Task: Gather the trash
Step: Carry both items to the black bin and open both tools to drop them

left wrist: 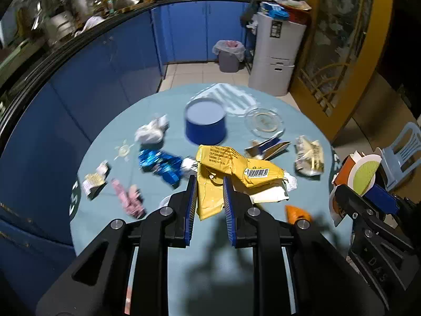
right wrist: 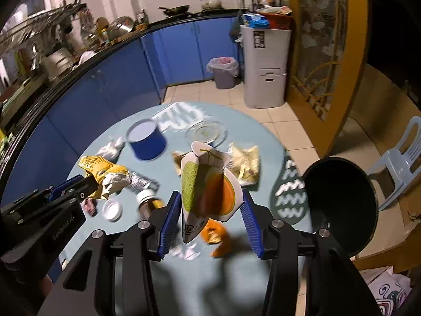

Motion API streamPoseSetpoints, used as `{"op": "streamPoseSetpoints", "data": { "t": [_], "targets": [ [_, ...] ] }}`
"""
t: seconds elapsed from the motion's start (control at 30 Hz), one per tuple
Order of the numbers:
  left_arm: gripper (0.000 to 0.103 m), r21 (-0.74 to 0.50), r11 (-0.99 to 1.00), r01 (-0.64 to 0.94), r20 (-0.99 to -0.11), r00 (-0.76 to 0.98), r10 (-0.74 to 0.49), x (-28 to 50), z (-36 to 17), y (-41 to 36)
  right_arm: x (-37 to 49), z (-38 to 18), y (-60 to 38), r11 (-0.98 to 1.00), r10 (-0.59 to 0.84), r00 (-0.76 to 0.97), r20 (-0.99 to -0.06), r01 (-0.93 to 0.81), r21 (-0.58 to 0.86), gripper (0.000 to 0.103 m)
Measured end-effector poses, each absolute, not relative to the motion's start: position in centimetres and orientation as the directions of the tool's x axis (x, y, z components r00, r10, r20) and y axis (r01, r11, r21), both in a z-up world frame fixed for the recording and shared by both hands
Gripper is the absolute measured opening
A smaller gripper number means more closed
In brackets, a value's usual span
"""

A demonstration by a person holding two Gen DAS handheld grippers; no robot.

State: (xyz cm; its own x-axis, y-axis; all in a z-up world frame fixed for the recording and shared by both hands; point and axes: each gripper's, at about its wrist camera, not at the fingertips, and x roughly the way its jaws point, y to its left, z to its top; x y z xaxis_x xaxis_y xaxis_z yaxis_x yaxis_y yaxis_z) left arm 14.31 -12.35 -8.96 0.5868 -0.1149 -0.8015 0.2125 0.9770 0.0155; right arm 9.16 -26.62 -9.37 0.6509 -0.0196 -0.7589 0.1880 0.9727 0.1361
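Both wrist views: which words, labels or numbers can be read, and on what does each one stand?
"DAS": right gripper body, upside down, uncertain.
"GERUOSILAI", roughly: left gripper body, blurred.
Yellow packet, held by the left gripper: barcode and print lines, too small.
Melon carton, held by the right gripper: large characters, unreadable.
White cabinet label: too small.

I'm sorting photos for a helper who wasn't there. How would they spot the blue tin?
Find the round pale-blue table strewn with wrappers. Toward its far side, left of the clear glass ashtray, stands the blue tin: the only upright, dark-blue cylinder there, with a pale top.
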Motion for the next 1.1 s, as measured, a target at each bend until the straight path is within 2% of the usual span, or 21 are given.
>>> {"op": "streamPoseSetpoints", "data": {
  "t": [0.5,0.93,1.1],
  "targets": [
    [0.021,0.061,0.929,0.366,-0.771,0.608,-0.19,15.9,-8.2,-24.6,8.4,-9.0,-36.6,0.926,-0.14,0.669,-0.73,0.349,0.142,0.045],
    [0.022,0.009,0.847,0.532,-0.763,0.551,-0.338,16.5,-8.0,-36.0,6.9,-9.9,-44.7,0.849,-0.314,0.611,-0.726,0.524,0.074,0.046],
    [0.022,-0.003,0.805,0.593,-0.766,0.516,-0.383,16.3,-8.3,-40.3,6.2,-10.4,-47.4,0.815,-0.338,0.584,-0.738,0.574,0.082,0.046]
  ]
}}
